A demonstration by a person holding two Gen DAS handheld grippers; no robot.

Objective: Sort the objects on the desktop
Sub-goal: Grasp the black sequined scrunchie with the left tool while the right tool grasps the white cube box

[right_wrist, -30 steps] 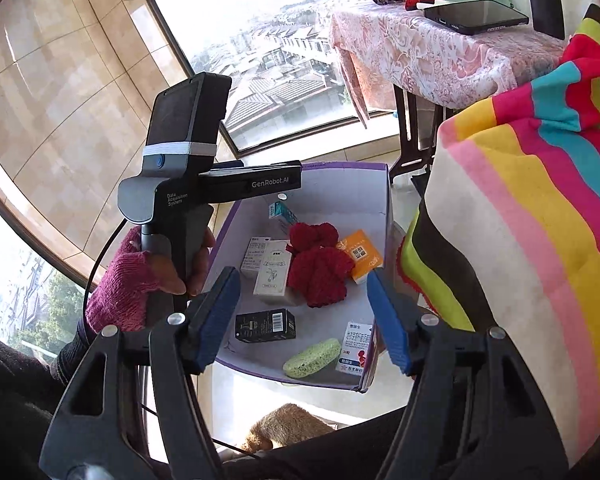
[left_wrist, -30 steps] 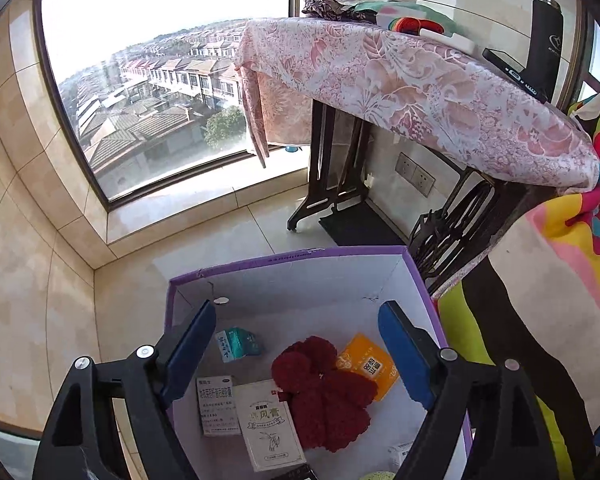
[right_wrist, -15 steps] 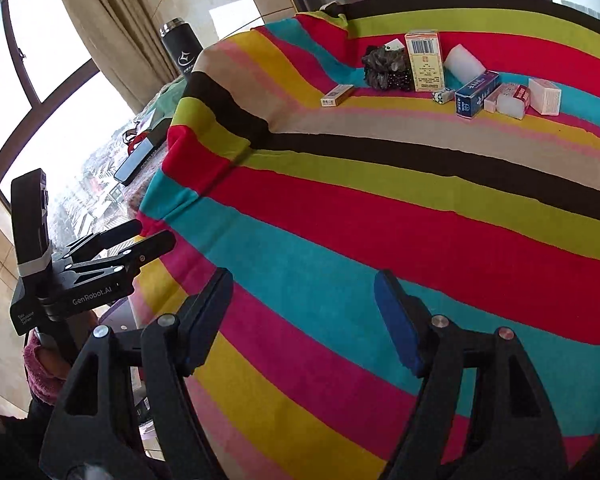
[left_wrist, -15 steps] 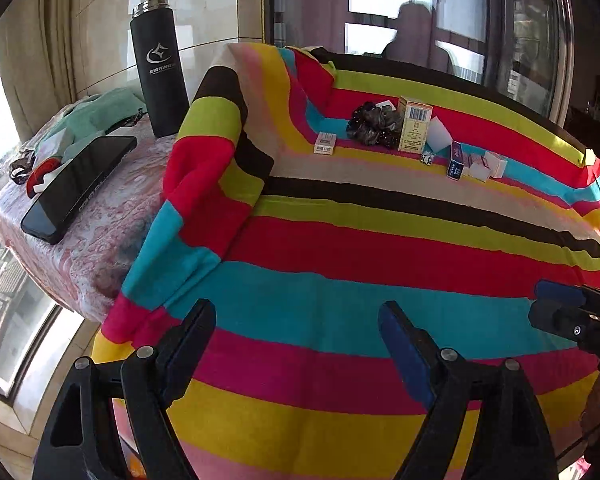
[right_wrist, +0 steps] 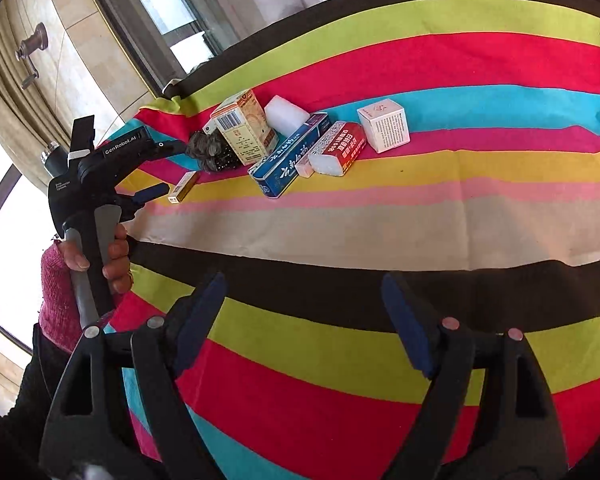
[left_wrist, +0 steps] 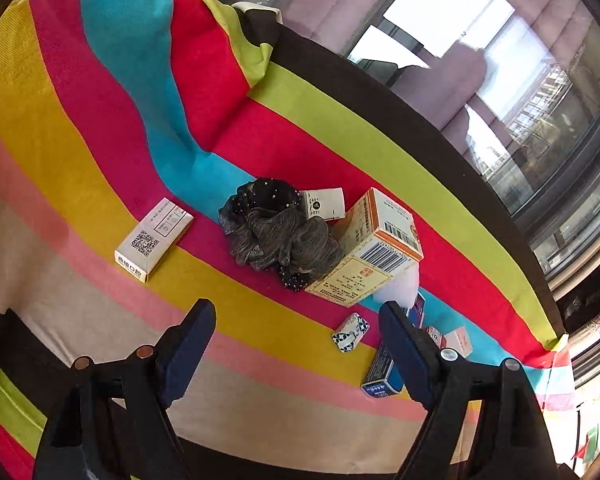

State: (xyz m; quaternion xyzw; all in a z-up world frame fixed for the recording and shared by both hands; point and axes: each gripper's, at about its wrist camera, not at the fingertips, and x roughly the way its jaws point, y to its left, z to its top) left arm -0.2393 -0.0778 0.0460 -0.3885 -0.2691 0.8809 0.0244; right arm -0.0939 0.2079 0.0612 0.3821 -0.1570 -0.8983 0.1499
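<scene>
A worktop draped in a striped cloth (right_wrist: 380, 224) of lime, red, blue, yellow, pink, cream and black carries a cluster of small things, with a tall orange-and-cream box (left_wrist: 374, 246) as the landmark at its middle.

Touching the box's left side lies a grey-black scrunchie (left_wrist: 276, 232). A small white box (left_wrist: 326, 203) peeks out behind the scrunchie, partly hidden. Well to the left of the landmark lies a flat white box with a QR code (left_wrist: 154, 240). In front of the landmark sits a small patterned packet (left_wrist: 350, 332).

On the landmark's right, a white foam block (right_wrist: 286, 115) is partly covered by it, then a long blue box (right_wrist: 290, 156), a red-and-white packet (right_wrist: 338, 148) and a white cube box (right_wrist: 384, 125). Their print is too small to read.

The left gripper (left_wrist: 296, 344) hovers near the landmark, its fingers apart and empty; one finger hides part of the blue box. A hand (right_wrist: 114, 256) in a pink sleeve grips its handle.

The right gripper (right_wrist: 304, 316) hangs well in front of the landmark, its fingers opening with nothing between them.
</scene>
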